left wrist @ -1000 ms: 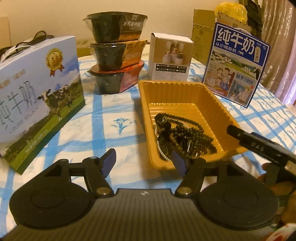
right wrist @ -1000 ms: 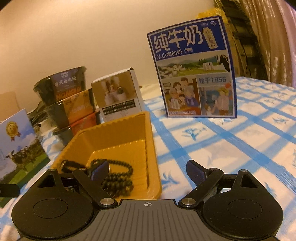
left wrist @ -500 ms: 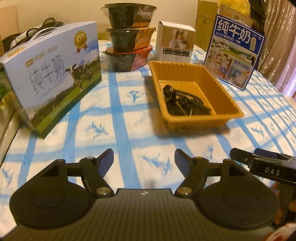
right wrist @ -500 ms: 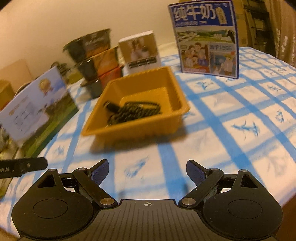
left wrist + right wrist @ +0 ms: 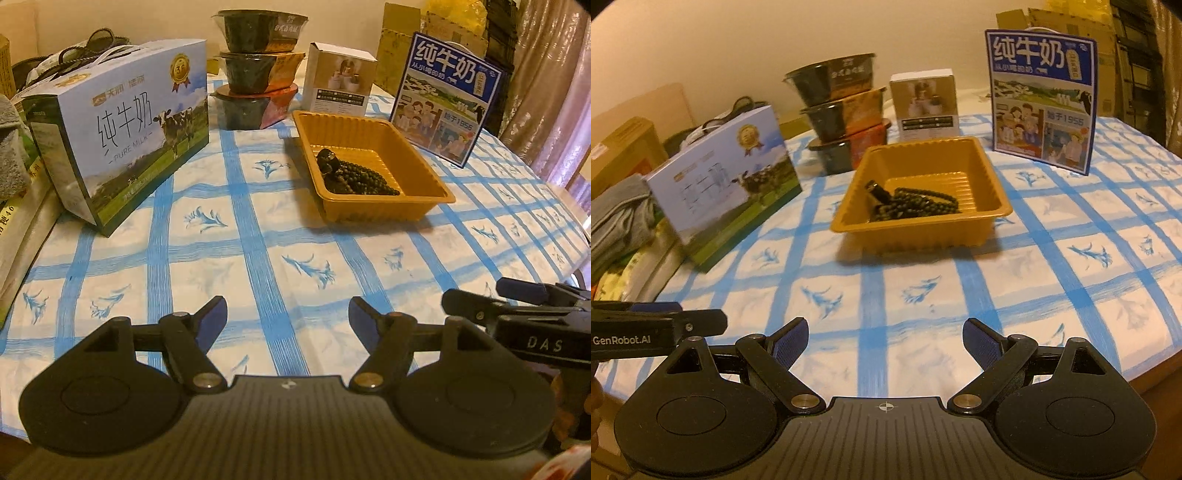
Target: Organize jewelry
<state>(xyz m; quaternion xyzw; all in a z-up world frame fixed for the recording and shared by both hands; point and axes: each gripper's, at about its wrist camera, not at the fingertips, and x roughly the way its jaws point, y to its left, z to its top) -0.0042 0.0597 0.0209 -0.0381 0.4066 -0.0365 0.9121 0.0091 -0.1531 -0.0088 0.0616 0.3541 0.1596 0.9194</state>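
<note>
A heap of dark beaded jewelry [image 5: 354,177] is seen piled in the near part of an orange plastic tray [image 5: 424,173], with a small black clasp or charm at its left end. The beads are small, round and glossy, strung in several strands that lie tangled over each other. The tray is rectangular, thin-walled, with a ribbed floor and a flat rolled rim; it is set on a white tablecloth [image 5: 258,251] crossed by blue brush-stroke bands and printed with blue plant sprigs.

Far behind the tray, 3 dark plastic bowls [image 5: 258,62] with film lids are stacked, a small white carton [image 5: 341,83] is stood to their right, and a blue milk carton [image 5: 445,98] is stood upright further right. A large cardboard milk box [image 5: 122,129] printed with cows is placed at the left.

The left gripper [image 5: 288,317] is held over the near cloth, its blue-padded jaws spread wide with nothing between them. The right gripper [image 5: 885,341] is likewise held over the near edge of the table, jaws wide apart and empty. Both are kept well apart from the tray.
</note>
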